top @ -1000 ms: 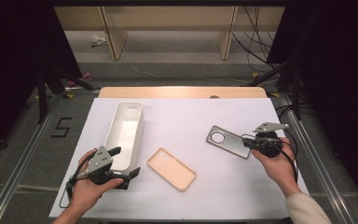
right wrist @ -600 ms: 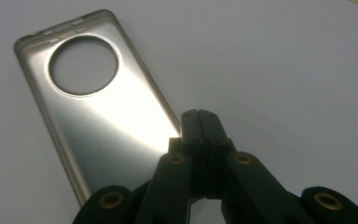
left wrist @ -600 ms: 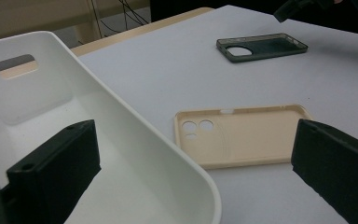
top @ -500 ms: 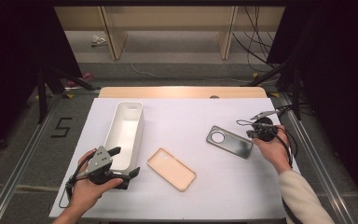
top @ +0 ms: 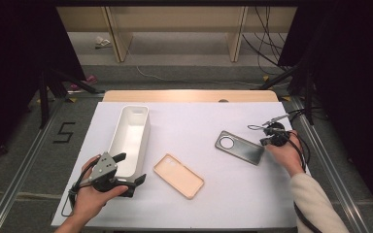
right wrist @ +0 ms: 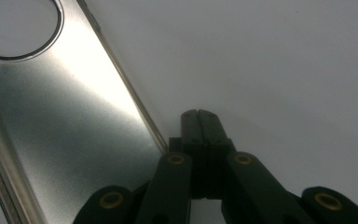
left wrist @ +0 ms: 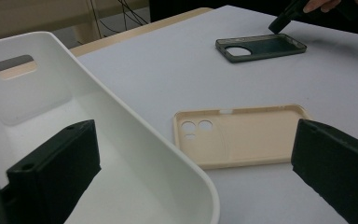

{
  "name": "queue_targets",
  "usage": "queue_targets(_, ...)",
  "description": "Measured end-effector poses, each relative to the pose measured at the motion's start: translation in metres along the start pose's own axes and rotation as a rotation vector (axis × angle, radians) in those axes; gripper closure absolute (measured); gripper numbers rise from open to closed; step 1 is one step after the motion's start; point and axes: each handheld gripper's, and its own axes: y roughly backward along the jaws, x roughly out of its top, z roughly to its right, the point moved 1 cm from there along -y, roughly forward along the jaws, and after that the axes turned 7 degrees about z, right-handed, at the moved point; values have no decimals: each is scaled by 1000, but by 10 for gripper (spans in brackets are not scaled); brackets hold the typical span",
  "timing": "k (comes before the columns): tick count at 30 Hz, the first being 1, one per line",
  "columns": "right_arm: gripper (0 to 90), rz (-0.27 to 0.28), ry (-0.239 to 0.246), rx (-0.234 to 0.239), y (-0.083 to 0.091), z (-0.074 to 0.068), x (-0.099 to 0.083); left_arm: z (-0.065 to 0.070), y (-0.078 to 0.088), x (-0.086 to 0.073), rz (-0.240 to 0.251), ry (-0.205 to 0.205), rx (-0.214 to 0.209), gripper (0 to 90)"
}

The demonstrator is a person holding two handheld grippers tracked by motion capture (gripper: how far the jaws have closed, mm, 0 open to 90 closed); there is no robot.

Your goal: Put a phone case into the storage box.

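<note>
A dark grey phone case [top: 239,147] [left wrist: 261,46] [right wrist: 65,116] lies on the white table sheet [top: 199,121], right of centre. My right gripper [top: 264,141] [right wrist: 199,115] is shut with nothing between its jaws. Its tips rest at the case's right edge, low over the sheet, and they also reach down in the left gripper view [left wrist: 278,24]. A beige phone case [top: 178,175] [left wrist: 242,135] lies inside up near the middle. My left gripper [top: 128,170] [left wrist: 191,135] is open at the near end of a long white bin [top: 144,127] [left wrist: 121,109], one jaw inside it, one outside.
The sheet covers a wooden table whose far edge [top: 189,95] shows. Metal rails [top: 26,160] run along both sides. A "5" mark [top: 64,132] is on the floor at the left, and cables [top: 272,53] trail at the back right.
The right hand has shifted toward the far side and sunk, bringing the shut gripper to the dark case's right edge. The left hand and both cases have stayed put.
</note>
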Motion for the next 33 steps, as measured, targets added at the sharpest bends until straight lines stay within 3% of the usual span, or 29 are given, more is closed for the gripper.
queue_targets(12,900,-66,45,39,3,-9,-3,0,1,0,4,4,1,6)
queue_targets(17,900,-126,103,68,12,-24,-7,0,1,0,3,2,0,6)
queue_targets(24,900,-193,147,79,18,-44,-8,0,2,0,4,0,0,6)
queue_targets(33,900,-229,188,101,24,-63,-12,0,2,1,7,1,-2,6)
